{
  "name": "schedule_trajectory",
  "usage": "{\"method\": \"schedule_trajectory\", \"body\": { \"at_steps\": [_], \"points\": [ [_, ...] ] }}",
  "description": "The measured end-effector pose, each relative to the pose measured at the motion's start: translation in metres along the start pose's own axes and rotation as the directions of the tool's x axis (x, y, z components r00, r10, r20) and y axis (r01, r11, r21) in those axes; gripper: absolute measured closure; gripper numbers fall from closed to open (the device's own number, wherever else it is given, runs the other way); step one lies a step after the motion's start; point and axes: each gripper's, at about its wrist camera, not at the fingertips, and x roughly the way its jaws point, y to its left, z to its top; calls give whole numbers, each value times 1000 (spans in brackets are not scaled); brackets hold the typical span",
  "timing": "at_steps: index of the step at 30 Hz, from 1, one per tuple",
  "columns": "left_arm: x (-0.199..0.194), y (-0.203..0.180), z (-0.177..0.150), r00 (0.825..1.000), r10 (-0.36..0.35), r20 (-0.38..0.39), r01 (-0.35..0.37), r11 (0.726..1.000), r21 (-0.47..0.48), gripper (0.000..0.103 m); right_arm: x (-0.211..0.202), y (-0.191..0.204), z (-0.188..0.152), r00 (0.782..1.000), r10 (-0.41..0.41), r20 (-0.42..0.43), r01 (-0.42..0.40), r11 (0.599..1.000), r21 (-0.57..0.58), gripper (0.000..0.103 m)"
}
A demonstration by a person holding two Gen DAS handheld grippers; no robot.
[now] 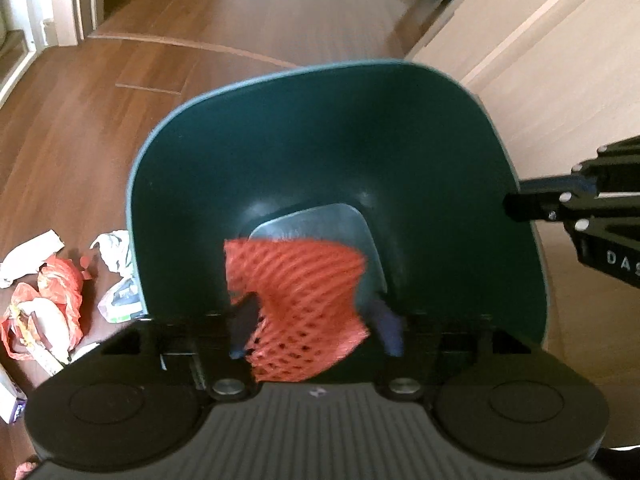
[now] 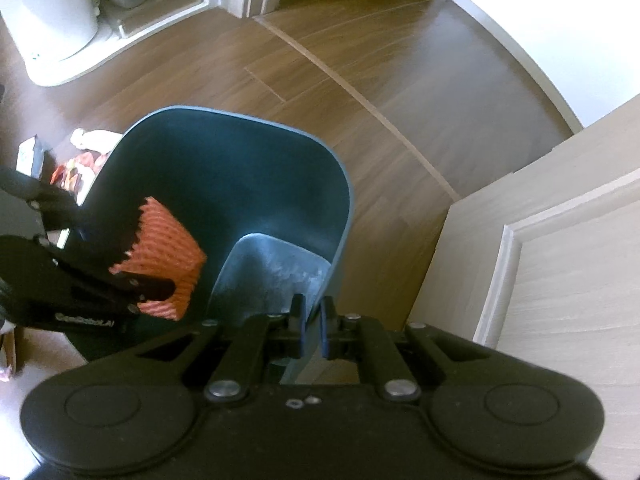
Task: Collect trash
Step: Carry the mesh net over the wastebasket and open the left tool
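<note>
A dark green bin (image 1: 320, 140) stands on the wooden floor, seen from above in both views; its bottom (image 1: 340, 232) is bare. An orange foam net (image 1: 304, 304) hangs inside the bin's mouth between the fingers of my left gripper (image 1: 316, 320). The jaws stand wide and do not press on it. From the right wrist view the net (image 2: 168, 240) sits by the bin's left wall (image 2: 224, 168), with the left gripper (image 2: 124, 250) around it. My right gripper (image 2: 312, 324) is shut on the bin's near rim; it shows at the bin's right edge (image 1: 520, 204).
Loose trash lies on the floor left of the bin: an orange wrapper (image 1: 48, 300), crumpled white paper (image 1: 114, 248), a printed packet (image 1: 124, 304). A pale wooden door panel (image 2: 560, 260) stands close on the right. A white container (image 2: 52, 20) sits far left by a doorway.
</note>
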Motion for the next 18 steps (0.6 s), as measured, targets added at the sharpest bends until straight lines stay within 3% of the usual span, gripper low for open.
{"method": "schedule_trajectory", "body": {
  "at_steps": [10, 15, 18],
  "points": [
    [-28, 4, -5, 1000, -19, 21, 19, 1000, 8, 33, 3, 0, 0, 1000, -4, -8, 4, 1000, -4, 96],
    [-73, 28, -21, 995, 41, 94, -43, 999, 17, 33, 3, 0, 1, 1000, -5, -10, 5, 1000, -11, 96],
    [-89, 58, -33, 985, 145, 99, -144, 989, -18, 33, 3, 0, 0, 1000, 0, -7, 0, 1000, -6, 96]
  ]
}}
